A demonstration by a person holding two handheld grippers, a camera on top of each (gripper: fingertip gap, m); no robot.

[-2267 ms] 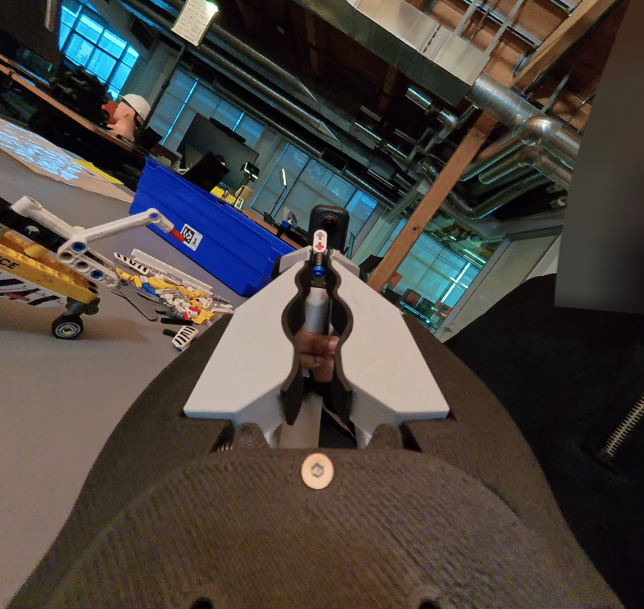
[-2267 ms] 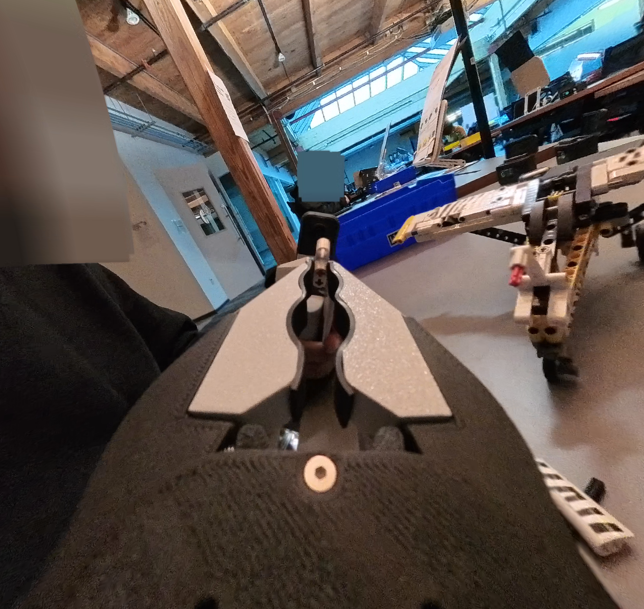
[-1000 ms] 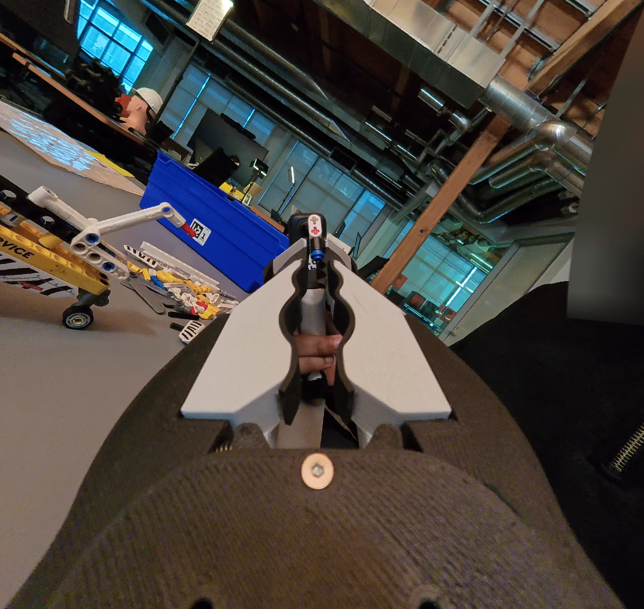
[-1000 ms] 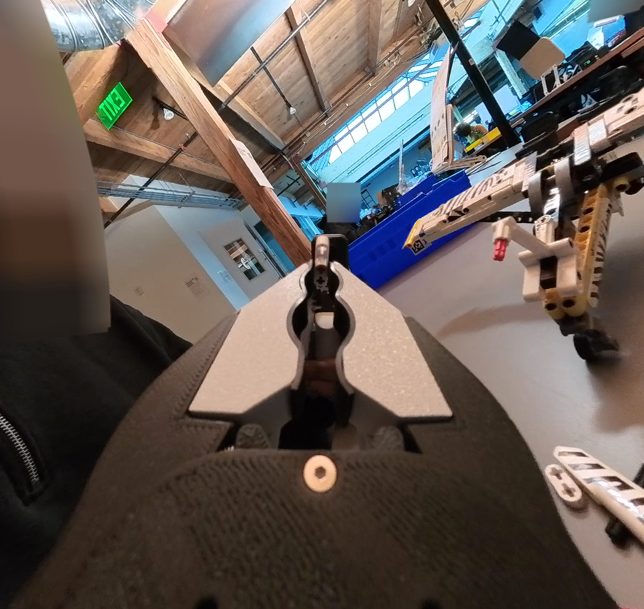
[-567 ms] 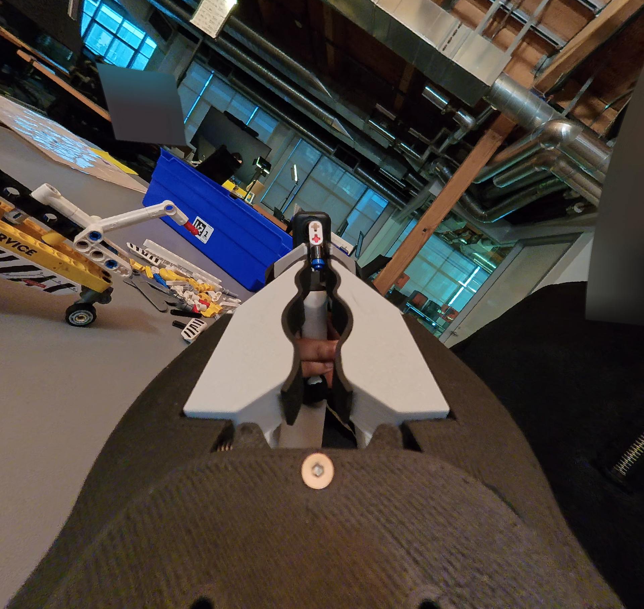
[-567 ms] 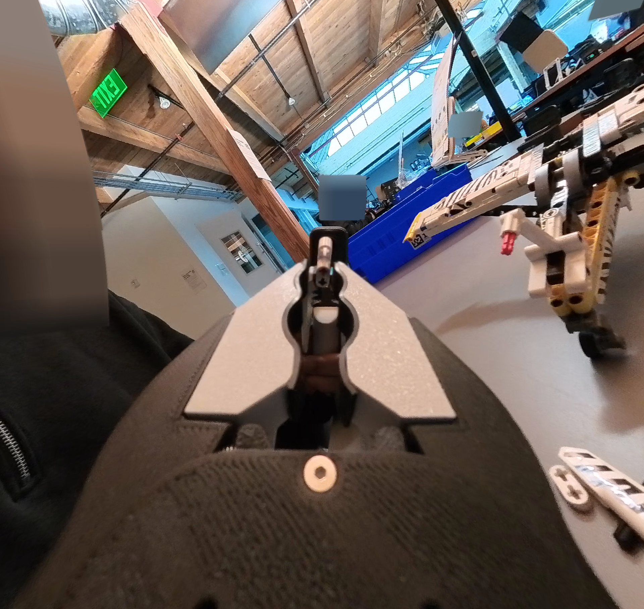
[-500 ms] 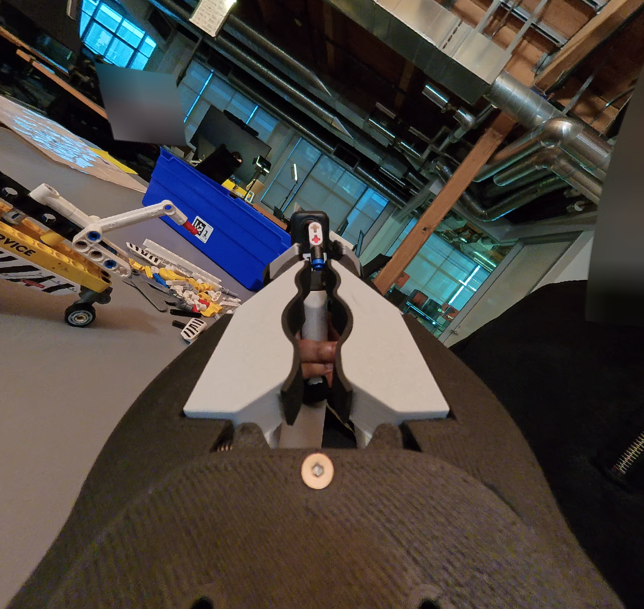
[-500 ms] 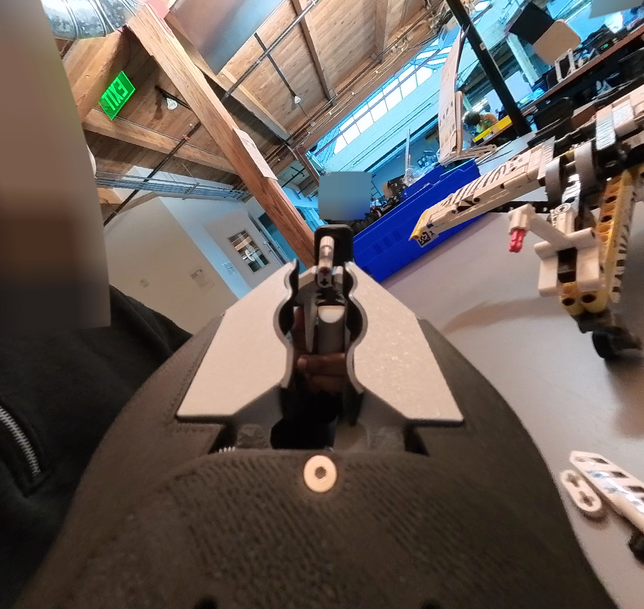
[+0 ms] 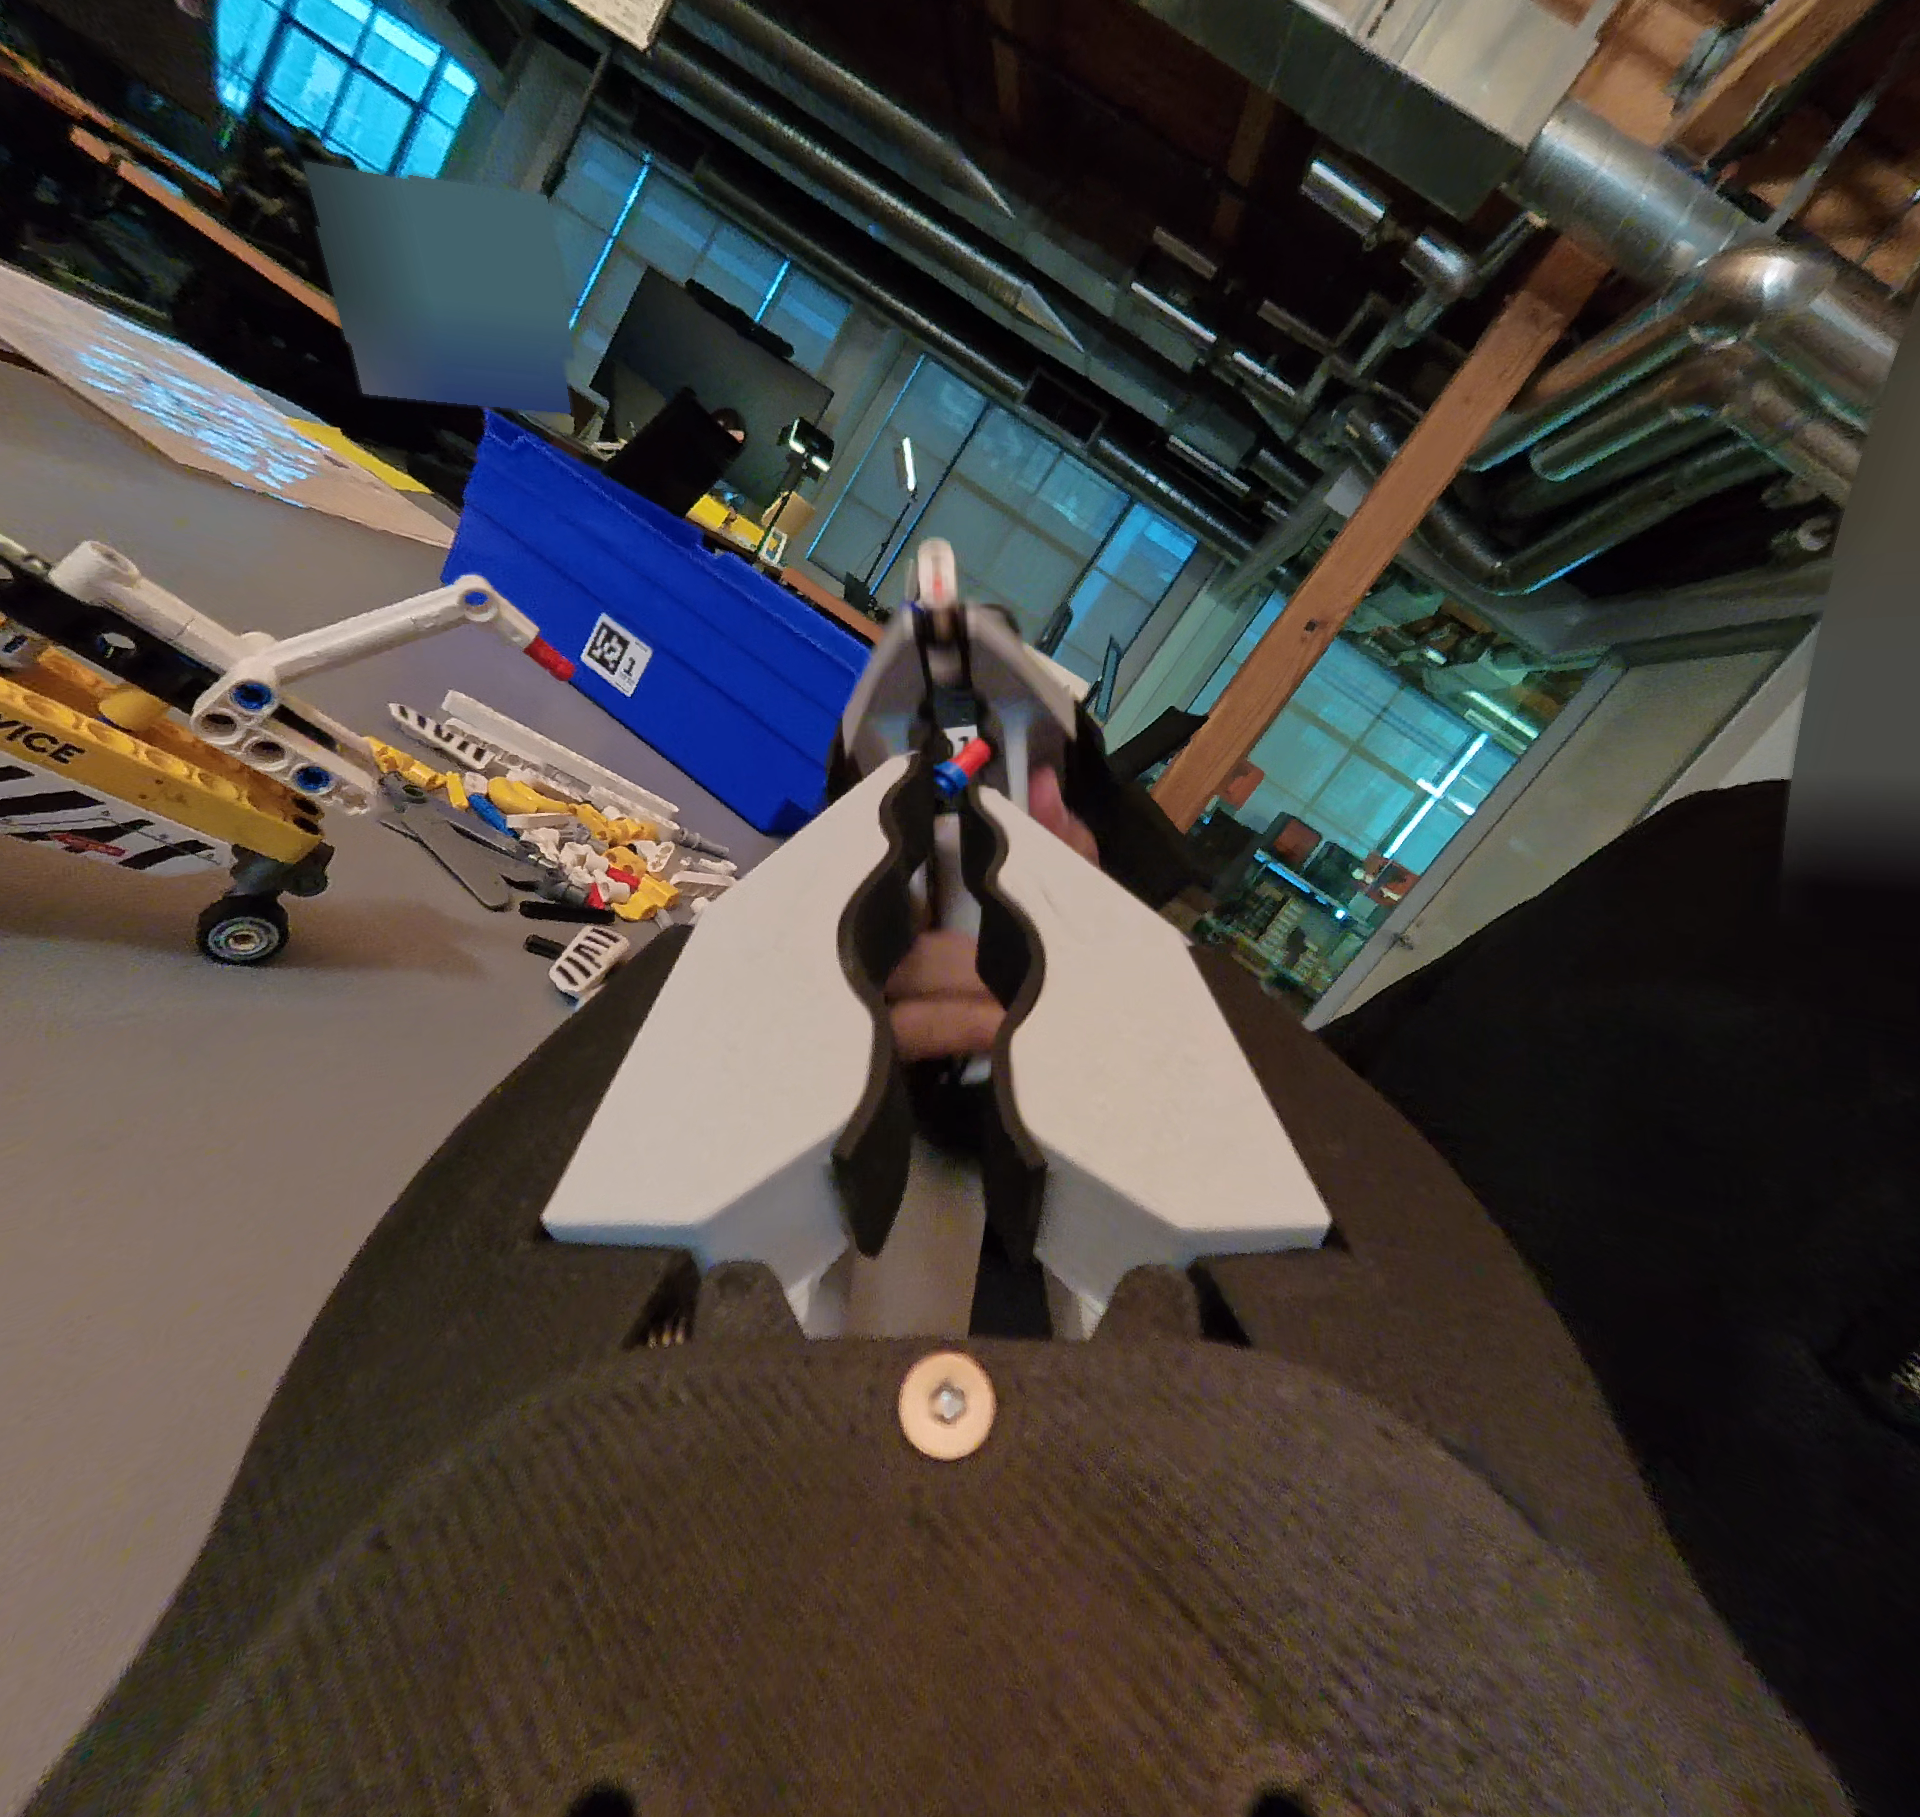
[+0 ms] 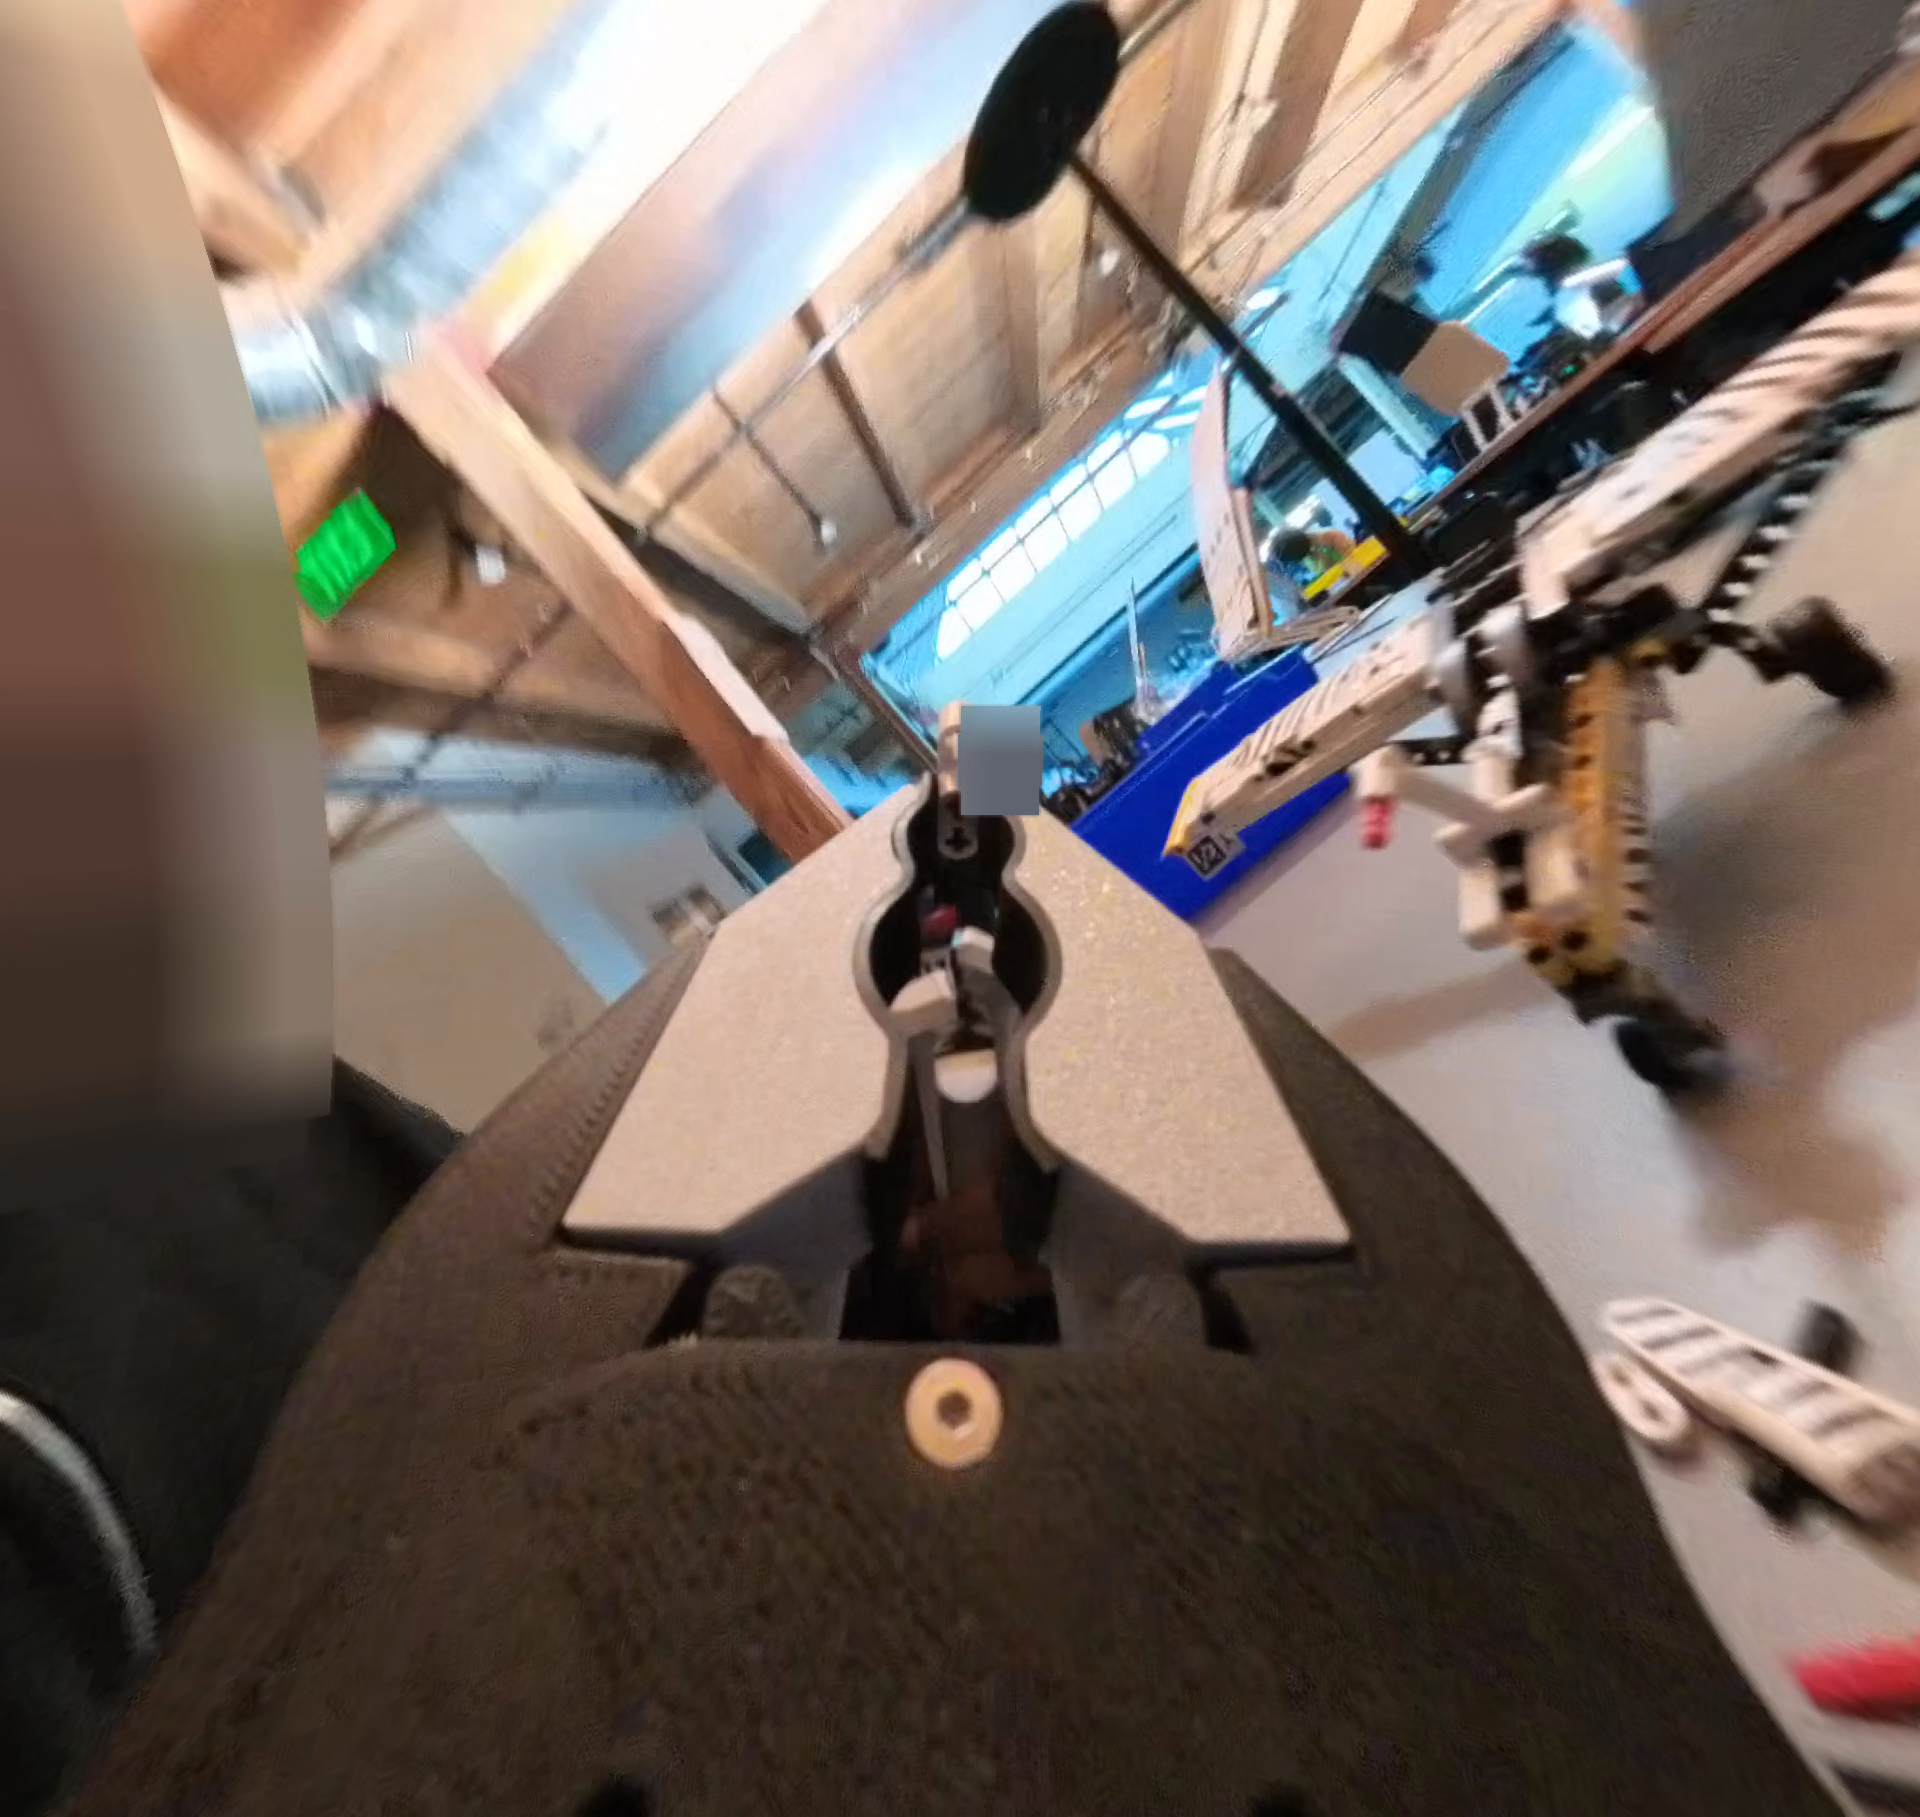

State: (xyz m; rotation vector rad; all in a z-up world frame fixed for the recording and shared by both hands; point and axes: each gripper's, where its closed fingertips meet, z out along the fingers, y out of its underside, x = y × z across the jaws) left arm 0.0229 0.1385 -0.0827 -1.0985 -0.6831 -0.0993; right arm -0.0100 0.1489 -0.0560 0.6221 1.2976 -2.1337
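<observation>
My left gripper [image 9: 951, 780] is shut on a small blue and red pin [image 9: 958, 768], which sticks out tilted at the fingertips. My right gripper faces it just beyond [image 9: 935, 655] and holds a small white piece [image 9: 935, 572] upright, apart from the pin. In the right wrist view my right gripper [image 10: 956, 822] is shut on that white piece [image 10: 948, 739], which has a dark cross-hole part between the pads. The pin's red end [image 10: 940, 920] shows through the jaws' hollow. Both grippers are held up above the grey table [image 9: 208, 1092].
A yellow, white and black model vehicle [image 9: 156, 759] stands at the left; it also shows at the right of the right wrist view [image 10: 1558, 728]. A blue bin [image 9: 665, 645] stands behind a pile of loose pieces [image 9: 561, 832]. Striped white panels [image 10: 1766, 1393] lie near my right gripper. The left gripper's tips are roughly 5 cm from the right gripper's.
My right jaws opened for a moment and shut again on the white piece. The right gripper then swung away fast, and the white piece came off the pin, baring its red end.
</observation>
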